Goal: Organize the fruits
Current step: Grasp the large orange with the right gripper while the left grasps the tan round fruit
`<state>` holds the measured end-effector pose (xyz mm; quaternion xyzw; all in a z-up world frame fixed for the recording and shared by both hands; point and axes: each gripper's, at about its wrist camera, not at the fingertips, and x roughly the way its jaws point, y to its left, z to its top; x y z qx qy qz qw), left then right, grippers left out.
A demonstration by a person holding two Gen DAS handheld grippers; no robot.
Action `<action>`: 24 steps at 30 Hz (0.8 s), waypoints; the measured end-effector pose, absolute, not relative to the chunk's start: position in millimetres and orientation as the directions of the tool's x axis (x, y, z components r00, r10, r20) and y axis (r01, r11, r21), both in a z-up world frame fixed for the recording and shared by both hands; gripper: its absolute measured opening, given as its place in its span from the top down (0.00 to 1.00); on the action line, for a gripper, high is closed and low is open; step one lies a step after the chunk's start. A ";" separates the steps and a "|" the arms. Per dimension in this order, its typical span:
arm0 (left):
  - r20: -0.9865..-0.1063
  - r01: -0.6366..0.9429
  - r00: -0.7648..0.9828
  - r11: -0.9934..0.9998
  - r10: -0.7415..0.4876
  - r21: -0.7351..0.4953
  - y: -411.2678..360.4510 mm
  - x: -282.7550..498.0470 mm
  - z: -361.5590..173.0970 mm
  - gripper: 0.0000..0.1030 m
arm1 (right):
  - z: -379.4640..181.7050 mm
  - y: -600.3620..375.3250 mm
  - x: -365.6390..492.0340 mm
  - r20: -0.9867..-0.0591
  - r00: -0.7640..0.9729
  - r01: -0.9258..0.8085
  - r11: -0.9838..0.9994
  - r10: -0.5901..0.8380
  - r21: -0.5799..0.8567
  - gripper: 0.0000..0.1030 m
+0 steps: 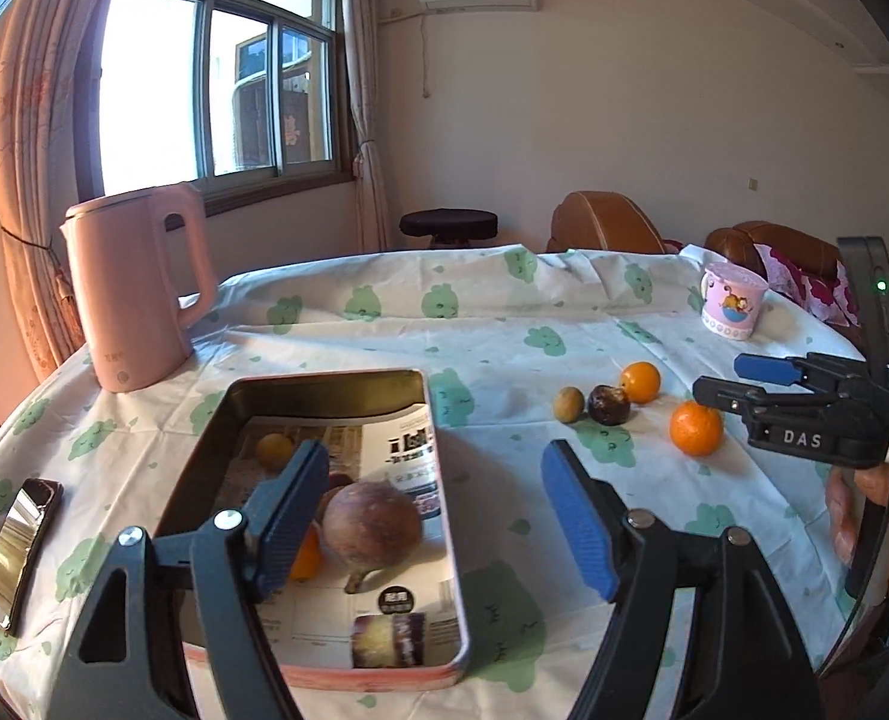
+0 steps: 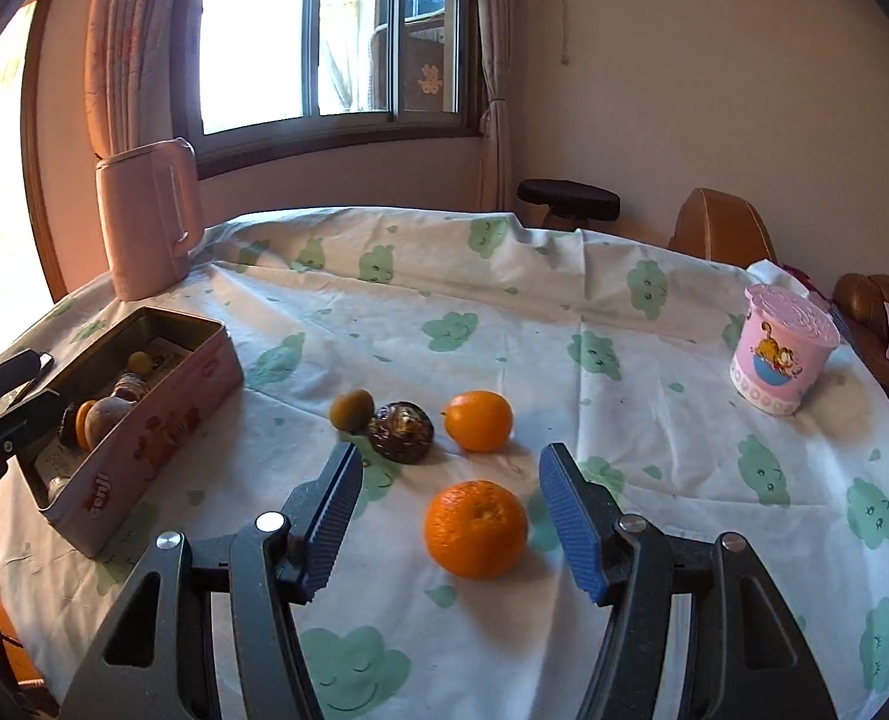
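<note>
We hold the right gripper (image 2: 450,525) open around the near orange (image 2: 475,528), not touching it. Farther off lie another orange (image 2: 479,421), a dark fruit (image 2: 401,431) and, far left, the tin (image 2: 144,420).

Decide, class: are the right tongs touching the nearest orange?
Apart. The right wrist view shows tablecloth between both open right tongs pads and the nearest orange.

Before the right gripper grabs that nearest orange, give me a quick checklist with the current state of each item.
1. Right gripper open: ok.
2. Nearest orange centred between its fingers: ok, though slightly ahead of them.
3. Second orange and dark fruit clear of the fingers: ok.
4. Left gripper open, holding nothing: ok.
5. Tin box has room: ok.
6. Height above tablecloth: cannot tell.
</note>
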<state>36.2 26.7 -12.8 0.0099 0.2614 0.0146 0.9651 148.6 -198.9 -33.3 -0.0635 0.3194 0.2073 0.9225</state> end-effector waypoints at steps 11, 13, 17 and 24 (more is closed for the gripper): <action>-0.581 0.069 0.813 0.997 -0.031 0.044 -21.9 81.4 -24.4 0.26 | -61.5 -194.3 175.4 -0.739 0.581 -0.456 0.889 0.341 0.052 0.39; -0.592 0.070 0.806 0.997 -0.031 0.044 -24.4 89.1 -26.0 0.26 | -67.1 -191.8 180.1 -0.758 0.562 -0.458 0.888 0.330 0.046 0.49; -0.616 0.086 0.786 0.996 -0.052 0.026 -31.0 102.9 -28.1 0.26 | -69.0 -191.5 183.2 -0.765 0.553 -0.463 0.885 0.329 0.046 0.54; -0.678 0.061 0.733 0.998 -0.050 -0.007 -41.0 142.4 -43.2 0.29 | -58.2 -209.1 197.1 -0.714 0.640 -0.359 0.932 0.284 0.048 0.54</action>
